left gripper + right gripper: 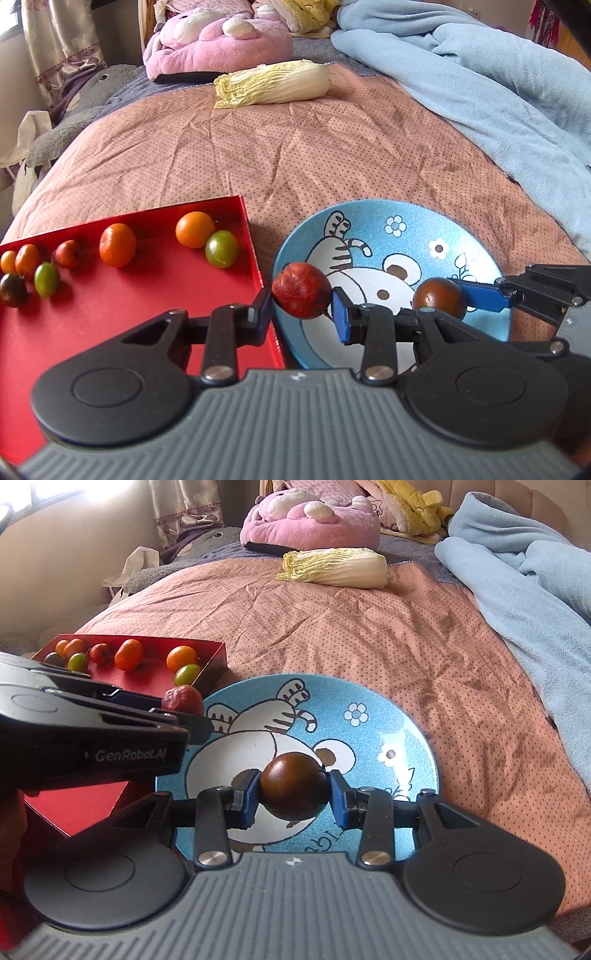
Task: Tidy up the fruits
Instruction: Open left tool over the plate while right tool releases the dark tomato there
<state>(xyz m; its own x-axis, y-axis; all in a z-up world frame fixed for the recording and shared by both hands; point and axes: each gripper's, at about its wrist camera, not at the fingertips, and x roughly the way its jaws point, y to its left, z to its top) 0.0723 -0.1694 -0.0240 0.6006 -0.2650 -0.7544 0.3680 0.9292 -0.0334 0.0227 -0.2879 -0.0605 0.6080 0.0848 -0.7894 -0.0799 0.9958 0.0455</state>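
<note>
My left gripper (pixel 302 306) is shut on a red wrinkled fruit (pixel 301 290) at the left rim of the blue cartoon plate (pixel 413 221). My right gripper (pixel 293 798) is shut on a dark brown tomato (pixel 293 790) over the plate's middle (pixel 369 698). The tomato (pixel 439 297) and right gripper's blue finger also show in the left wrist view, and the red fruit (pixel 183 700) in the right wrist view. The red tray (pixel 140 317) to the left holds several orange, green, red and dark small fruits, such as an orange one (pixel 194 229) and a green one (pixel 221 248).
A napa cabbage (pixel 273 84) lies on the pink dotted quilt (pixel 295 155) further back. A light blue blanket (pixel 480 81) is bunched at the right. Pink plush toy (pixel 218 40) and grey plush sit at the bed's head.
</note>
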